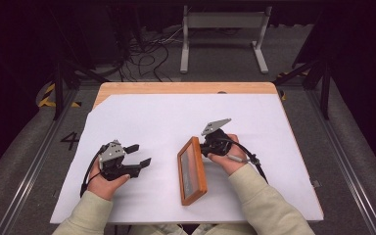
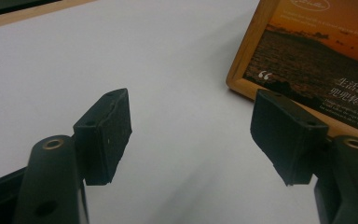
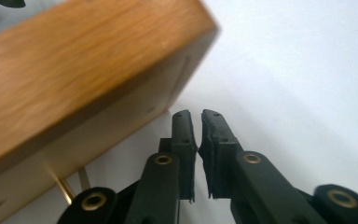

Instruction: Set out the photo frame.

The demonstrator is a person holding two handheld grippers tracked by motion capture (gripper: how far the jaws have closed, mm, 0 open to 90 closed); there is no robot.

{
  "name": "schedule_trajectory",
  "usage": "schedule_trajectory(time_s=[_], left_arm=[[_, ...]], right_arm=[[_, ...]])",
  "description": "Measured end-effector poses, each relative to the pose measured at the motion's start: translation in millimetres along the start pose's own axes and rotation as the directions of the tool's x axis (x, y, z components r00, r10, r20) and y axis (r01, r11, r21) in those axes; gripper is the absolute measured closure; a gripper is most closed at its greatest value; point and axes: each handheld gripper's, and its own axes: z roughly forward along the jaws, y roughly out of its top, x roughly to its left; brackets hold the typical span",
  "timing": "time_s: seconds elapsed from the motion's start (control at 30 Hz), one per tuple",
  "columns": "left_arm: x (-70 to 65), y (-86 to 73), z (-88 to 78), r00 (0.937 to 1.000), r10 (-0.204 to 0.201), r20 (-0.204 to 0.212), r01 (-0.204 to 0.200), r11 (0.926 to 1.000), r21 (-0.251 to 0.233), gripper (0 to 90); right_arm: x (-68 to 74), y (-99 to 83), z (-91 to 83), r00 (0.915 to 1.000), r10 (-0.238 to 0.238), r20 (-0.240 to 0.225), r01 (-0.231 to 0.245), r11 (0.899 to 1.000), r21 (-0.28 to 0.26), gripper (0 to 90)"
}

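A wooden picture frame (image 1: 192, 171) stands tilted on the white sheet, its glass side turned toward the left. In the left gripper view the frame (image 2: 307, 51) shows a sunset print with white lettering. My left gripper (image 1: 142, 153) rests on the sheet left of the frame, jaws wide apart with nothing between them (image 2: 191, 100). My right gripper (image 1: 205, 147) sits just behind the frame's right side. In the right gripper view its jaws (image 3: 196, 114) stand together with only a thin slit at the tips, empty, just under the frame's wooden back (image 3: 74, 74) and not touching it.
A white sheet (image 1: 176, 117) covers most of the wooden table (image 1: 186, 88). A thin brass leg (image 3: 67, 189) shows under the frame's back. Beyond the far edge lie floor cables (image 1: 147, 54) and a white metal stand (image 1: 223, 22).
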Motion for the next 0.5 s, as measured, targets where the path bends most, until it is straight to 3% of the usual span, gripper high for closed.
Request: schedule_trajectory(time_s=[0.1,0.13,0.3,0.5], left_arm=[[1.4,2.6,-2.1,1.0000,0.000,-0.009,0.000,0.9999,0.015,30.2],[0.2,2.5,-2.5,0.9998,-0.019,0.002,0.019,0.9995,0.025,30.3],[1.3,4.0,-2.3,0.9999,0.003,-0.016,-0.003,0.9996,0.028,30.0],[1.2,4.0,-1.9,0.9999,-0.003,-0.013,0.003,0.9997,0.023,28.8]], right_arm=[[0.0,-3.4,-14.0,0.9990,0.004,0.044,-0.004,1.000,0.005,78.9],[-0.1,-5.6,-21.8,0.9981,0.005,0.062,-0.005,1.000,-0.004,76.1],[0.0,-9.7,-41.5,0.9977,0.027,0.061,-0.026,0.999,-0.029,65.5],[12.4,-5.2,-63.6,0.9979,0.048,0.044,-0.048,0.999,-0.001,53.5]])
